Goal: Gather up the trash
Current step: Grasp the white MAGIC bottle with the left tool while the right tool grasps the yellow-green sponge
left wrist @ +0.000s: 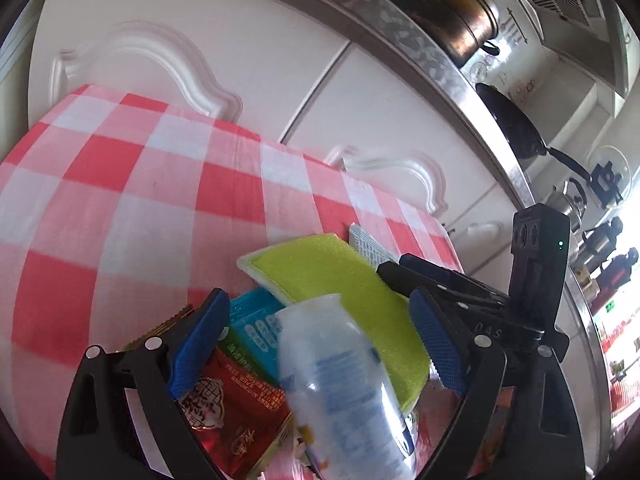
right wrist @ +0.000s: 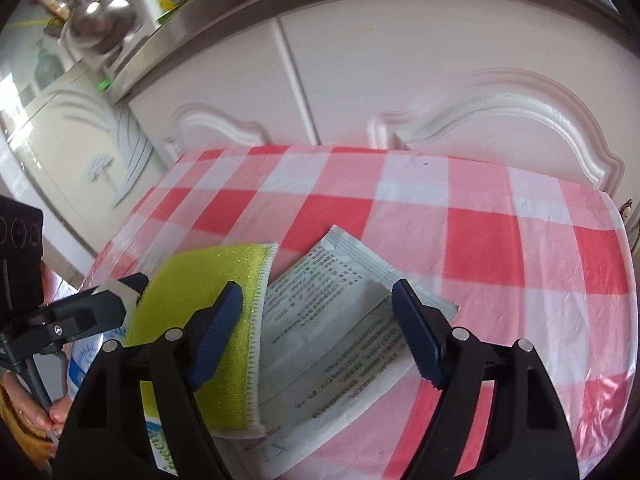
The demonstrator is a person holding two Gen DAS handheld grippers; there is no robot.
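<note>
1. Both grippers tilt down over the checked table (right wrist: 480, 216). The left gripper (left wrist: 320, 344) gapes around a white plastic bottle (left wrist: 340, 380), pads clear of it.
2. The right gripper (right wrist: 316, 332) stands open above a grey printed sachet (right wrist: 340, 320), whose long axis runs toward the table's far edge, beside a yellow-green sponge (right wrist: 208, 280).
3. Only the left view shows the red wrapper (left wrist: 232, 408) and teal packet (left wrist: 256, 328).

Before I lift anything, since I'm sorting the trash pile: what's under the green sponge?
The green sponge overlaps the left edge of a pale printed sachet on the checked tablecloth. A teal packet shows at its other side. What lies beneath its middle is covered.
</note>
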